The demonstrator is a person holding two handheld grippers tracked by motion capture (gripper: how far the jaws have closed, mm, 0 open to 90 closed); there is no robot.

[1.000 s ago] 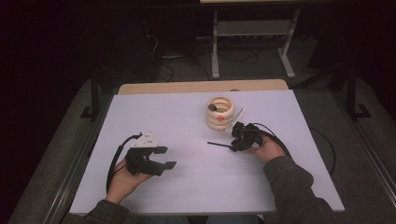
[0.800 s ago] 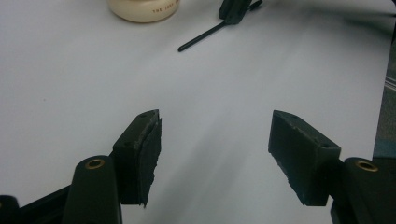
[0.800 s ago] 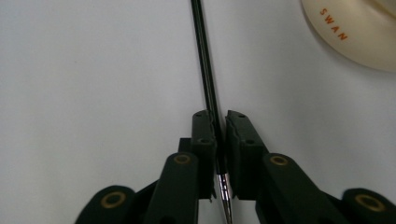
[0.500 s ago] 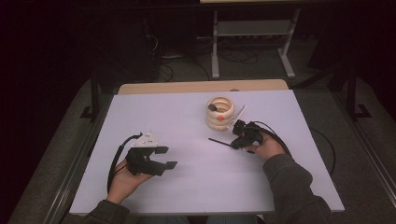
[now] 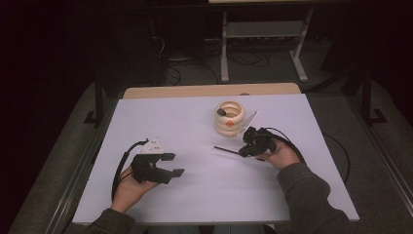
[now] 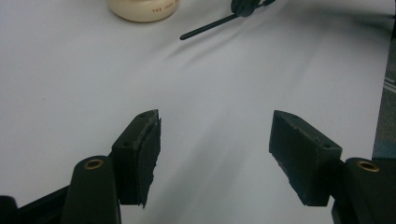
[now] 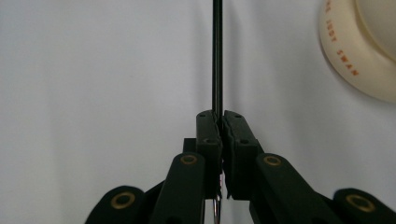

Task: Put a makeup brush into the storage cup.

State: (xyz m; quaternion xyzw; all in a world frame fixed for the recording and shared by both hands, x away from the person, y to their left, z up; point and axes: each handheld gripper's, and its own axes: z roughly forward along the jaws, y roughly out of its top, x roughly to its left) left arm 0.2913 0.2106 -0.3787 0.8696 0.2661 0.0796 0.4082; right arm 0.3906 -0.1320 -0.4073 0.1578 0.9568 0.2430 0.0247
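A white table (image 5: pixel 160 122) stood in the middle of a dim room, lit from above so that its top was the brightest thing there. Behind the table's far edge ran a wooden board (image 5: pixel 195 91). Grey carpet (image 5: pixel 53 185) lay left and right of the table. Dark metal rails (image 5: pixel 78 175) ran along both sides of the table. Beyond the table stood a pale metal frame (image 5: pixel 263 34) with two legs, and cables (image 5: pixel 195 73) lay on the floor near it. The far room was dark.
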